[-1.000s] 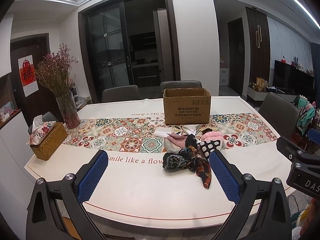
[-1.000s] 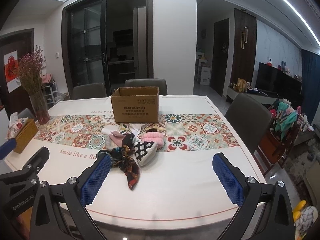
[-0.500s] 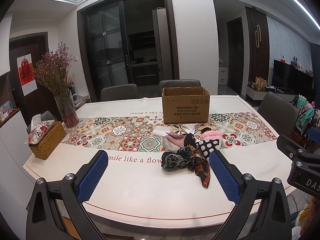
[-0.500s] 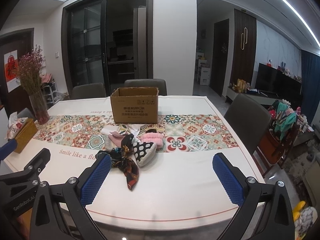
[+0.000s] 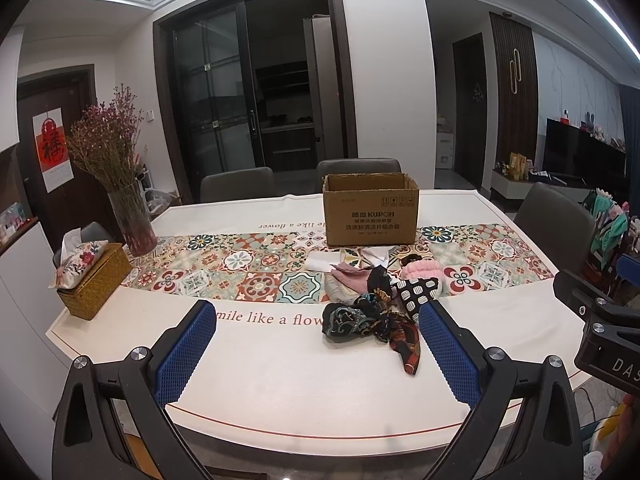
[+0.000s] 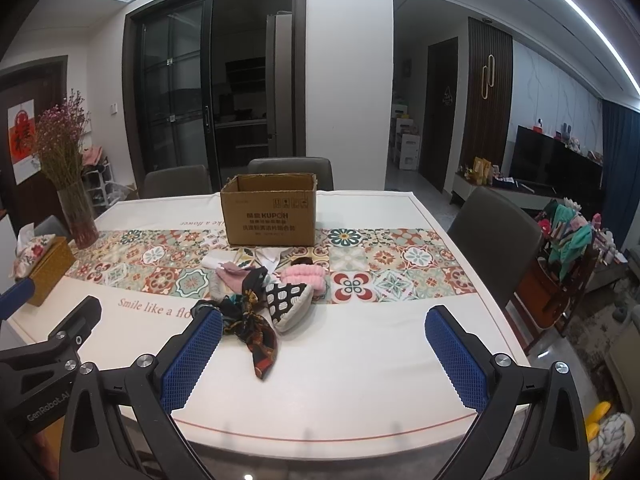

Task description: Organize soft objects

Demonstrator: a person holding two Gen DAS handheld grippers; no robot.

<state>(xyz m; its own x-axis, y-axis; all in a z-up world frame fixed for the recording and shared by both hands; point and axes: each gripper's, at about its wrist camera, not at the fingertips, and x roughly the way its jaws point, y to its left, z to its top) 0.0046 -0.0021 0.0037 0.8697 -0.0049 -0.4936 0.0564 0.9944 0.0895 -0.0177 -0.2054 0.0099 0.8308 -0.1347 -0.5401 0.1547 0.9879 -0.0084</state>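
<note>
A pile of soft items lies mid-table: a dark patterned scarf (image 5: 372, 322) (image 6: 248, 322), a black-and-white spotted pouch (image 5: 420, 290) (image 6: 290, 300), a pink fluffy band (image 5: 422, 270) (image 6: 306, 274), a pink cloth (image 5: 350, 274) (image 6: 234, 274) and white cloths (image 5: 324, 260). An open cardboard box (image 5: 370, 210) (image 6: 270, 210) stands behind them. My left gripper (image 5: 318, 344) is open and empty at the near table edge, short of the pile. My right gripper (image 6: 324, 352) is open and empty, the scarf beside its left finger.
A white table (image 5: 280, 376) carries a tiled runner (image 5: 224, 264). A glass vase of dried flowers (image 5: 130, 216) and a wicker tissue box (image 5: 94, 278) stand at the left. Chairs surround the table, one at the right (image 6: 486, 240).
Both views have shifted very slightly; the pile and box sit a touch lower and nearer. Both grippers stay open and empty.
</note>
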